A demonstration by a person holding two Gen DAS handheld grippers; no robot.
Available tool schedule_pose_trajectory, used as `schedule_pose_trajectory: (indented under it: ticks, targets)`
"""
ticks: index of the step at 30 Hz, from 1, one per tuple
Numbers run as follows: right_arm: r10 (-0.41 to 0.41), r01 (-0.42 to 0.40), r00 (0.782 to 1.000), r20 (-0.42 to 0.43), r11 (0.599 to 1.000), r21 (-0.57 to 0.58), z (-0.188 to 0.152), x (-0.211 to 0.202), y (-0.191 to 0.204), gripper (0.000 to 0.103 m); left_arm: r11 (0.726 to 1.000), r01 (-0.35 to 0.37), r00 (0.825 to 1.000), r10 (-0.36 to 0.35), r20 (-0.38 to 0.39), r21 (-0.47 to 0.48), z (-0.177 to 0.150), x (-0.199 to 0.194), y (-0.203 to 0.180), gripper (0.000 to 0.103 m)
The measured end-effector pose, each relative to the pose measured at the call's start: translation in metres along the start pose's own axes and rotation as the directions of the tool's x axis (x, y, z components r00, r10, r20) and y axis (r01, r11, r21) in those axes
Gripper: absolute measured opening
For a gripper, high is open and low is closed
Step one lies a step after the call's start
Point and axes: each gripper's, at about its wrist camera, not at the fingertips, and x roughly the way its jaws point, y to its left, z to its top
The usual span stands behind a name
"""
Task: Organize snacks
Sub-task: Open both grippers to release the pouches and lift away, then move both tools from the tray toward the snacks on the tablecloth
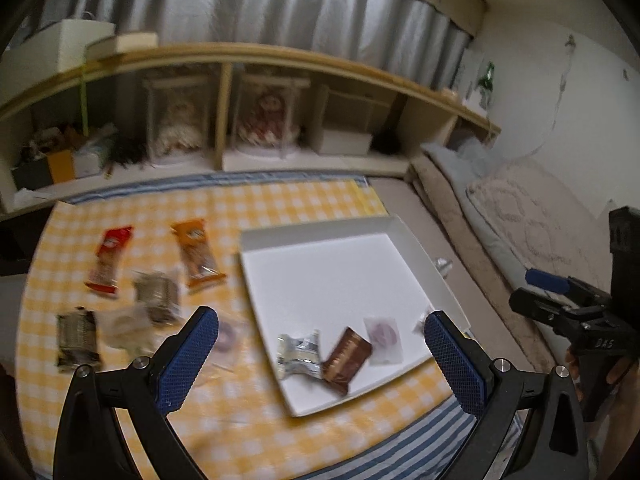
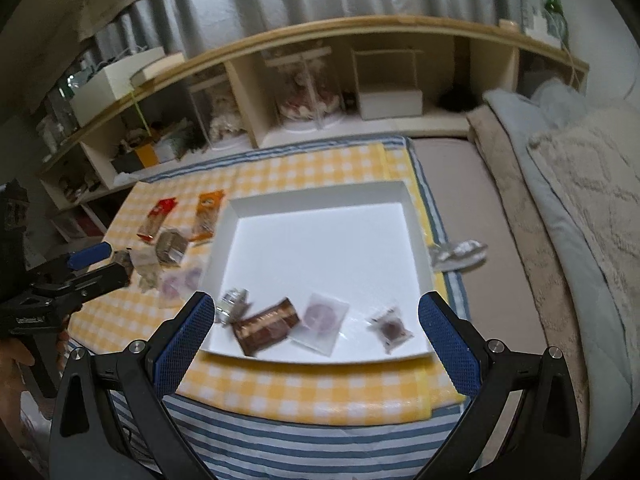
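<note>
A white shallow box (image 1: 320,240) (image 2: 320,196) lies on a yellow checked cloth. In it, along the near edge, lie a silver packet (image 2: 234,302), a brown chocolate bar (image 2: 266,326), a clear packet with a purple ring (image 2: 320,318) and a small clear packet with a dark sweet (image 2: 390,328). Left of the box lie a red packet (image 1: 108,260), an orange packet (image 1: 198,256) and several dark and clear packets (image 1: 156,296). My left gripper (image 1: 320,360) is open and empty above the box's near left corner. My right gripper (image 2: 316,344) is open and empty above the box's near edge.
A low wooden shelf (image 2: 320,36) with dolls and boxes runs along the back. Folded blankets and a pillow (image 2: 580,200) lie to the right. A silver wrapper (image 2: 460,254) lies on the mat right of the box. A blue striped cloth (image 2: 300,440) lies under the checked one.
</note>
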Motion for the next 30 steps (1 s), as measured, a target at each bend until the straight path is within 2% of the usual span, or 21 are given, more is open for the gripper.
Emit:
schedule_pose_trajectory:
  ticks: [4,11,15,19,22,26,28,30]
  targets:
    - [0.023,-0.023,1.000,0.016,1.000,-0.013,0.008,0.001,0.024,0.103,0.999,-0.031,0.999,0.032,0.043,-0.012,-0.004,-0.038,0.025,0.103]
    - [0.092,-0.091,0.995,0.032,0.995,-0.032,0.019,0.016,0.076,0.103,0.990,-0.134,0.986,0.137,0.091,-0.041,-0.020,-0.087,0.071,0.103]
    - [0.139,-0.137,0.990,0.025,0.989,-0.046,0.021,0.033,0.108,0.103,0.983,-0.161,0.981,0.168,0.093,-0.083,-0.032,-0.104,0.093,0.103]
    - [0.175,-0.174,0.984,0.018,0.983,-0.059,0.020,0.052,0.139,0.103,0.976,-0.189,0.975,0.200,0.096,-0.111,-0.040,-0.103,0.114,0.103]
    - [0.191,-0.191,0.982,-0.004,0.979,-0.068,0.019,0.069,0.159,0.103,0.971,-0.172,0.979,0.187,0.081,-0.165,-0.048,-0.096,0.133,0.103]
    - [0.204,-0.208,0.977,-0.058,0.974,-0.086,0.017,0.102,0.185,0.103,0.955,-0.130,0.990,0.141,0.022,-0.266,-0.055,-0.077,0.162,0.100]
    - [0.228,-0.237,0.969,-0.095,0.968,-0.089,0.013,0.120,0.195,0.103,0.947,-0.100,0.994,0.106,0.002,-0.304,-0.053,-0.069,0.175,0.086]
    - [0.236,-0.248,0.963,-0.132,0.965,-0.088,0.006,0.141,0.203,0.103,0.940,-0.067,0.998,0.066,-0.014,-0.335,-0.052,-0.059,0.185,0.080]
